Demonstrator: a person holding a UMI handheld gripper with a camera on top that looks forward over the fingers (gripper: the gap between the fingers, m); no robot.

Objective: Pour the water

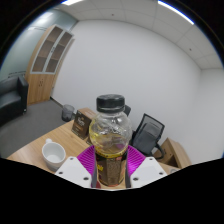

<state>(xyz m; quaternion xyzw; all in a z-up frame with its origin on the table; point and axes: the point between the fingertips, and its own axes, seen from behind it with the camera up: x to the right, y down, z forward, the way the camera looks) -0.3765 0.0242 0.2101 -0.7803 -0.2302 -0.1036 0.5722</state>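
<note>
Clenched on a clear, rounded plastic bottle point(110, 135) with a black screw cap, the gripper point(110, 166) has its two white fingers point(72, 170) pressed against the bottle's lower body from either side, the magenta pads point(111, 159) showing through and around its base. That bottle stands upright between the fingers, filling the middle of the view, and holds a pale yellowish liquid that reaches about halfway up. At roughly ten o'clock from the bottle, just beside the left finger, a small white ceramic cup point(53, 153) sits on the light wooden table point(62, 136), its mouth facing up. Beyond the table, at about two o'clock, a black mesh office chair point(150, 132) faces the desk, and a second dark chair point(80, 120) shows at eleven o'clock behind the bottle's shoulder. Farther off at ten o'clock a tall wooden cabinet point(46, 62) stands against the white wall.
</note>
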